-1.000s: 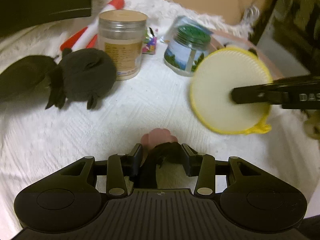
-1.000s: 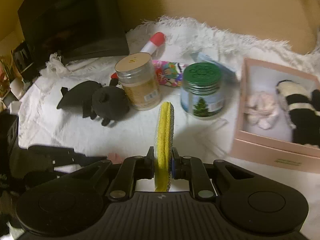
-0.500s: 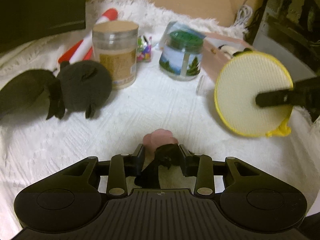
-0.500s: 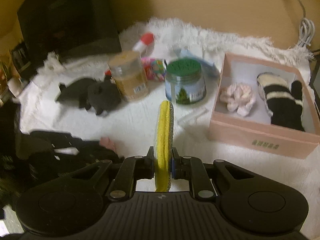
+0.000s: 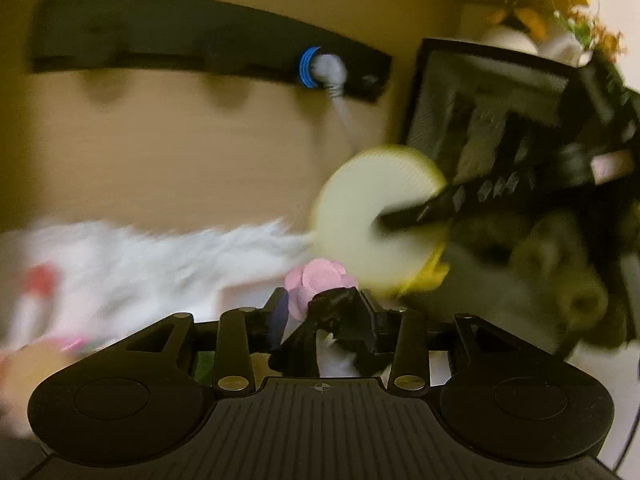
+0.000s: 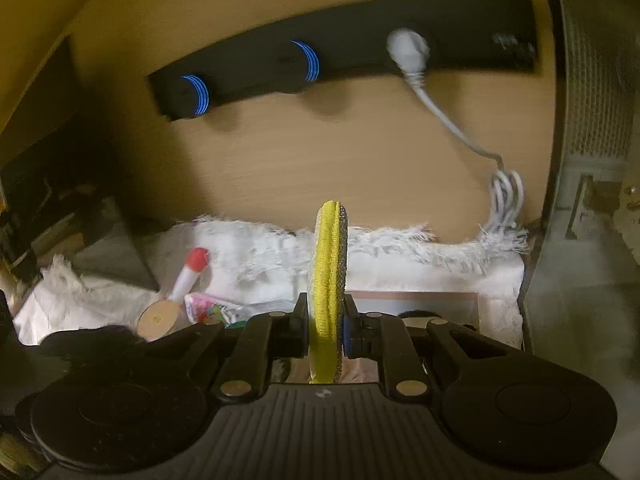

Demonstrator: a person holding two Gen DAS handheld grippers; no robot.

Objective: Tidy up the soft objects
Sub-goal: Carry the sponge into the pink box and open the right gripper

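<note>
**Two soft things held up, one in each claw**

The round yellow scouring pad with a grey mesh face (image 6: 327,280) stood edge-on in the right claw (image 6: 326,330), whose jaws were clamped flat against both of its sides, above the white fringed cloth (image 6: 400,256) on the desk. The left wrist view showed the same pad from its pale flat face (image 5: 372,216), with one dark finger of the right claw (image 5: 424,210) laid across it. The left claw (image 5: 320,312) gripped a small soft toy with a pink petal-shaped end and a black body (image 5: 320,284); its jaws had just been opening a little, yet the toy sat pinched between them.

No brand or label could be read in either view; the left view was badly blurred.

Only the right view showed the pink shallow cardboard box (image 6: 416,300) just beyond the claw, its contents mostly hidden, along with a wooden jar lid (image 6: 158,320), a white tube with a red cap (image 6: 190,274) and a colourful printed packet (image 6: 212,310).

Counted in the right view: one black power strip (image 6: 340,64) on the wooden wall, two blue-lit rings, one white plug (image 6: 408,52) with its coiled cable. The left view showed only one ring.
</note>
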